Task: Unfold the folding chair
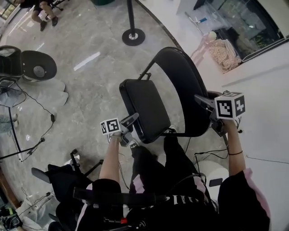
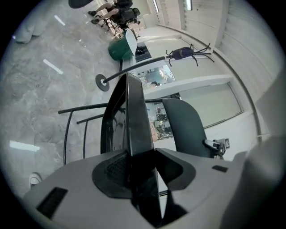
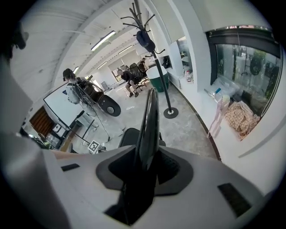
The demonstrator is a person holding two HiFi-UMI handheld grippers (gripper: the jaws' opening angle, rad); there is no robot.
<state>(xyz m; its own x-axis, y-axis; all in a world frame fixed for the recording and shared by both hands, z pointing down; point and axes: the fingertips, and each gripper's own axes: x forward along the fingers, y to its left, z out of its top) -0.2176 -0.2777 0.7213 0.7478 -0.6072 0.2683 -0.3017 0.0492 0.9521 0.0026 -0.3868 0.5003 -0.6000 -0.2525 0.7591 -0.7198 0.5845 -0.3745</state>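
The black folding chair stands unfolded on the grey floor, its seat (image 1: pixel 144 108) roughly level and its curved backrest (image 1: pixel 180 83) at the right. My left gripper (image 1: pixel 128 124) is at the seat's near corner. In the left gripper view the seat's edge (image 2: pixel 134 112) runs between the jaws of the left gripper (image 2: pixel 143 156), with a thin gap on the right side, so it is open. My right gripper (image 1: pixel 208 108) is shut on the backrest's rim (image 3: pixel 149 120), which the right gripper (image 3: pixel 149 163) clamps from both sides.
A stanchion base (image 1: pixel 133 36) stands beyond the chair. A black round-backed chair (image 1: pixel 38 67) and cables (image 1: pixel 43 128) lie at the left. A white ledge (image 1: pixel 266 85) and a pink rack with a bag (image 1: pixel 223 52) are at the right. People sit far off (image 1: pixel 43 13).
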